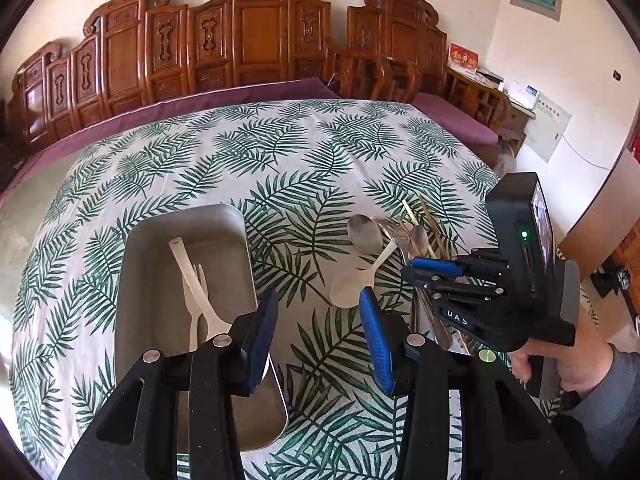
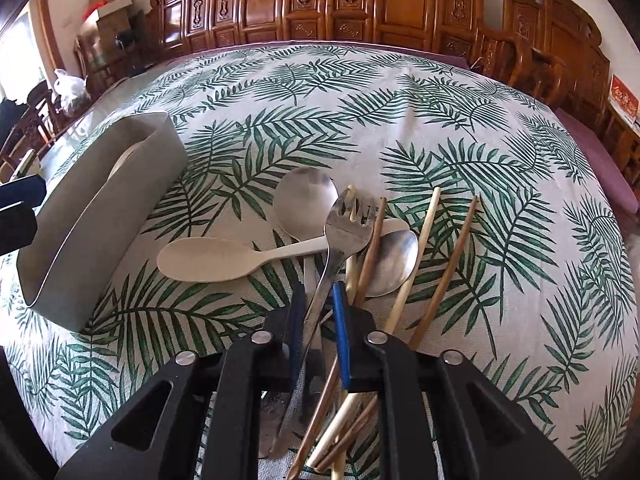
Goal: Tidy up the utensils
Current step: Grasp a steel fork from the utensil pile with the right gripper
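Note:
A grey metal tray (image 1: pixel 224 220) sits on the leaf-print tablecloth and holds a white spoon (image 1: pixel 192 276) and a white fork (image 1: pixel 199 280). My left gripper (image 1: pixel 318 340) is open and empty, just right of the tray's near end. My right gripper (image 2: pixel 318 328) is over a pile of utensils, its jaws narrowed around the handle of a metal fork (image 2: pixel 344 224); firm contact cannot be seen. The pile holds a white spoon (image 2: pixel 208 260), two metal spoons (image 2: pixel 306 204), and several chopsticks (image 2: pixel 424 232). The right gripper also shows in the left wrist view (image 1: pixel 432 276). The tray also shows in the right wrist view (image 2: pixel 100 216).
The round table (image 2: pixel 360 100) is covered by the leaf-print cloth. Carved wooden benches (image 1: pixel 240 44) with purple cushions stand behind it. Boxes and a chair (image 2: pixel 104 8) are at far left.

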`<act>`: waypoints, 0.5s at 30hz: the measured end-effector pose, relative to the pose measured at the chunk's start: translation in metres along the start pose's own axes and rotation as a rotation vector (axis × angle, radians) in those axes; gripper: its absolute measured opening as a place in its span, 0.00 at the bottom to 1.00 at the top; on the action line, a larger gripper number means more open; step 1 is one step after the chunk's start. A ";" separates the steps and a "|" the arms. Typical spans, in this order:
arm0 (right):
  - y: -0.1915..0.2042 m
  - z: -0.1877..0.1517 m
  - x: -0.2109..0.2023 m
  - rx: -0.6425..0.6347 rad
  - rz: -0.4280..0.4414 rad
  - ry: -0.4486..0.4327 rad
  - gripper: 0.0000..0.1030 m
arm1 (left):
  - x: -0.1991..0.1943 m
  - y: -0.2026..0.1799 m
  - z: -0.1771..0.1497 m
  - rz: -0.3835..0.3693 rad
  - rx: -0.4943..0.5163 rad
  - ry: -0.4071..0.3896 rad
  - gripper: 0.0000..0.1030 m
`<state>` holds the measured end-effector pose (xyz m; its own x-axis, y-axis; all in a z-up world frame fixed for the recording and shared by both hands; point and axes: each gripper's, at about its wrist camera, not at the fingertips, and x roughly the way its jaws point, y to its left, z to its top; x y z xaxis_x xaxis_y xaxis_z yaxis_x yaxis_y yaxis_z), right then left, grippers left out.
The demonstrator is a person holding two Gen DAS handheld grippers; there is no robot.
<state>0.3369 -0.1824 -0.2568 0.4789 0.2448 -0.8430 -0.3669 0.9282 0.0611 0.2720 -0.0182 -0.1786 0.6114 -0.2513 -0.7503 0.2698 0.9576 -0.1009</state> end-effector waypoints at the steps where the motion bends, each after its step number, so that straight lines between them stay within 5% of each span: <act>1: -0.001 0.000 -0.001 0.006 0.003 0.006 0.12 | 0.000 0.000 0.000 -0.001 0.003 0.000 0.39; 15: -0.020 -0.001 -0.022 0.090 0.099 -0.051 0.08 | 0.007 -0.008 0.000 0.009 0.018 0.011 0.39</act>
<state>0.3322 -0.2065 -0.2398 0.4848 0.3487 -0.8022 -0.3425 0.9195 0.1927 0.2741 -0.0277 -0.1836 0.6053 -0.2411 -0.7586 0.2776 0.9571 -0.0827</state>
